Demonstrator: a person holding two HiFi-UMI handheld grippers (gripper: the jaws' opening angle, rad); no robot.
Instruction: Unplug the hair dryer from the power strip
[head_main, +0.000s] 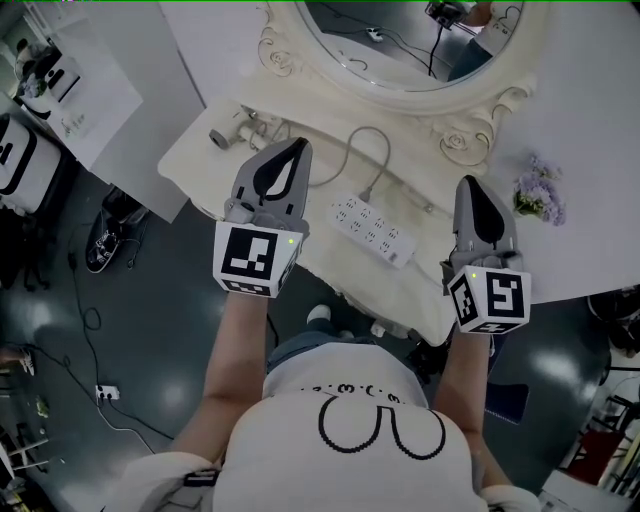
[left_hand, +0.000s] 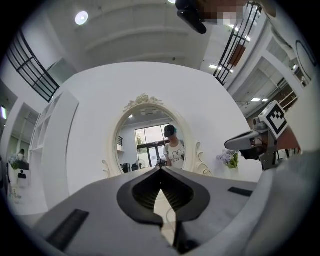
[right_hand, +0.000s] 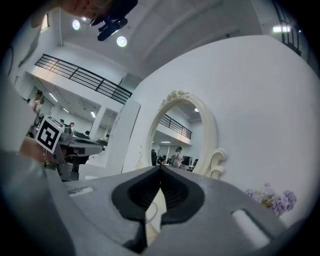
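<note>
Both my tongs are clenched empty, tips met: left tongs (head_main: 297, 143) (left_hand: 161, 169) and right tongs (head_main: 470, 181) (right_hand: 160, 167) point toward the mirror (head_main: 400, 30). The white power strip (head_main: 373, 230) lies flat on the worktop (head_main: 190, 160) between them, sockets up. Its long axis slants from near my left tips toward my right cube. A pale thing (head_main: 220, 138), perhaps the hair dryer, lies just left of my left tips.

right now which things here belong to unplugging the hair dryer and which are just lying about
Job: power strip; what looks like the hair dryer; grey cord; left hand-held gripper and right hand-held gripper, both shut and empty.
Lying about: purple flowers; mirror.
</note>
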